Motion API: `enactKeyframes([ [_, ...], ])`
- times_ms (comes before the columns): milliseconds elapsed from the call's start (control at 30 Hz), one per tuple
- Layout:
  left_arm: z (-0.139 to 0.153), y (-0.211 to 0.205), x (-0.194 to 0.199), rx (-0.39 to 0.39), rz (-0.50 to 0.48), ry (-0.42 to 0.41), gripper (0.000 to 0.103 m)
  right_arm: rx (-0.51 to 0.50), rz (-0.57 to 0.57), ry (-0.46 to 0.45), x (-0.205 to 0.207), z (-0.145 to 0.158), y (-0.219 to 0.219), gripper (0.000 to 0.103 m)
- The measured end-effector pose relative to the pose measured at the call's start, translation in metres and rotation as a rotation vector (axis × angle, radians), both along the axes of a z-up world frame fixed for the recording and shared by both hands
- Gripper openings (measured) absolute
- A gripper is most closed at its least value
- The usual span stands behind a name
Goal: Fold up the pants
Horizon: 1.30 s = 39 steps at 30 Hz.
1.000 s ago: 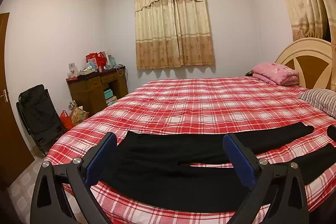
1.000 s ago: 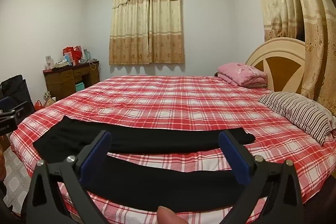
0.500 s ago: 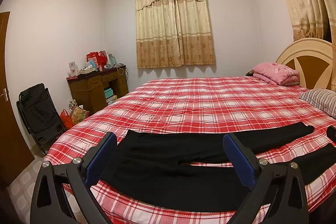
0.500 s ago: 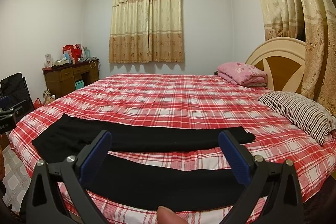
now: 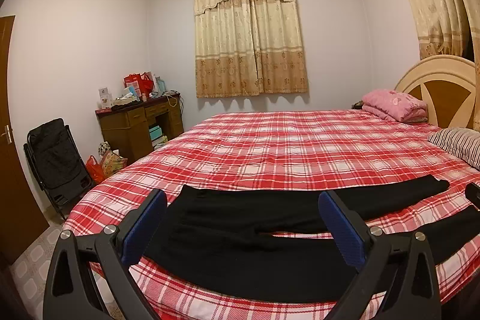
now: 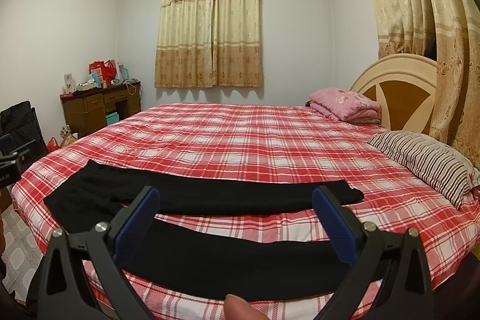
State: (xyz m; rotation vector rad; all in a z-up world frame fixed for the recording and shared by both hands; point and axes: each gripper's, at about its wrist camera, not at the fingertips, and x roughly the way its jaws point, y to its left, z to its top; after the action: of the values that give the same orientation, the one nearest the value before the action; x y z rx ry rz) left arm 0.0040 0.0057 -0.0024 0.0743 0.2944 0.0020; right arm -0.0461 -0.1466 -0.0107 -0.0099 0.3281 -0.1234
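The black pants [image 5: 240,230] lie flat and unfolded along the near edge of the bed [image 5: 285,146], on its red plaid cover, waist toward 9 o'clock and both legs running toward 3 o'clock with a strip of plaid showing between them. The left gripper [image 5: 241,225] hangs above the waist and crotch part, its blue-padded fingers spread wide and holding nothing. The right gripper [image 6: 235,222] hangs above the legs [image 6: 240,257], equally wide and empty, the near leg passing under the gap between its pads; a fingertip [image 6: 237,306] of the person shows at 6 o'clock in the right view. Nothing lies on top of the pants. At 3 o'clock on the bed rests a striped pillow [image 6: 426,161], and farther off at 2 o'clock a folded pink blanket [image 6: 345,104] sits against the rounded headboard [image 6: 396,80]. Gold curtains [image 5: 249,35] hang on the far wall at 12 o'clock, with more hanging at the right edge. At 10 o'clock stands a cluttered wooden desk [image 5: 135,125], and beside it a black folded chair [image 5: 54,161] and bags [image 5: 105,164] on the floor.
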Motion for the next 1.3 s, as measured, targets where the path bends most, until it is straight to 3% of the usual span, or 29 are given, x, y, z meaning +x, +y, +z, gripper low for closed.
enactKeyframes([
  [1300, -0.01, -0.0016, 0.0095, 0.007, 0.001, 0.029, 0.102, -0.015, -0.002, 0.031, 0.0054, -0.009, -0.0005, 0.103],
])
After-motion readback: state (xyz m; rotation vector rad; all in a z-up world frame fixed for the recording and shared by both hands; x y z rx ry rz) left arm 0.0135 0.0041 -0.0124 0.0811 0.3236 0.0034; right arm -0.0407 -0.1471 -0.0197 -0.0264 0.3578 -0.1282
